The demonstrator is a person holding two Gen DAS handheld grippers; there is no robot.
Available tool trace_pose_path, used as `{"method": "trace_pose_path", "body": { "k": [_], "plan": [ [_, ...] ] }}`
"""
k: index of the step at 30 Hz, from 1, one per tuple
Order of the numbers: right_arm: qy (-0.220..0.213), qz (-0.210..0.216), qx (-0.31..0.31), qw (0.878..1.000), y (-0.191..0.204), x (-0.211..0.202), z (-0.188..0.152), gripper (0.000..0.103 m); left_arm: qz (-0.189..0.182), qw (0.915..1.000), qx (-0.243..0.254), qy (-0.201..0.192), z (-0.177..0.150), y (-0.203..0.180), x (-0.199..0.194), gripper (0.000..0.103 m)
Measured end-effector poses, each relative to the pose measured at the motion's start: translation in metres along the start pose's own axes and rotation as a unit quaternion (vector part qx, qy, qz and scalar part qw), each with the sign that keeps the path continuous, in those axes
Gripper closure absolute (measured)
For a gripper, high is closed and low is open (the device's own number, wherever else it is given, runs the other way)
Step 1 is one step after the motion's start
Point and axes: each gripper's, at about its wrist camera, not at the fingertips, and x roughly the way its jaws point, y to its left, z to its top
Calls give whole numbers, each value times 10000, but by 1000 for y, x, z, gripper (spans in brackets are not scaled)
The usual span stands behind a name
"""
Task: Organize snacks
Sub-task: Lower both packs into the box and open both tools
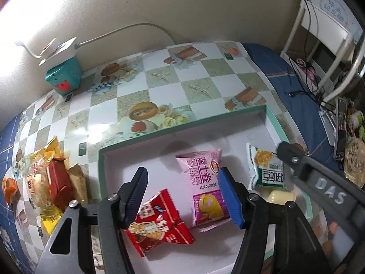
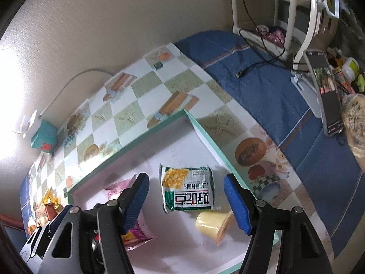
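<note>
Green snack packet [image 2: 188, 188] lying free between right hand-held gripper [image 2: 187, 202] open jaws

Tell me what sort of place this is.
Probably a home, maybe a small bedroom or dorm: a table under a food-print tablecloth, a power strip against the wall, a phone propped on a stand beside a white rack.

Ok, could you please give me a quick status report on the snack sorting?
Both grippers open, empty, above the tray. Four snacks inside. Loose pile left on the table. Nothing blocking.
</note>
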Motion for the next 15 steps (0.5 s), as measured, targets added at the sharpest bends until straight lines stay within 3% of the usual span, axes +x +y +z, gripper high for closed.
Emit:
{"method": "trace_pose_path", "body": {
  "k": [9,11,13,15],
  "plan": [
    [94,-19,-94,9999,5,5,-2,31,194,9980,-597,99,3,41,4,33],
    [123,-25,-119,9999,5,7,-4,26,275,9964,-788,123,3,54,6,33],
    [103,-9,-119,9999,6,8,-4,15,305,9946,-981,118,3,66,5,22],
    [70,2,-150,9999,7,7,-4,14,317,9933,-1108,90,3,75,4,19]
  ]
}}
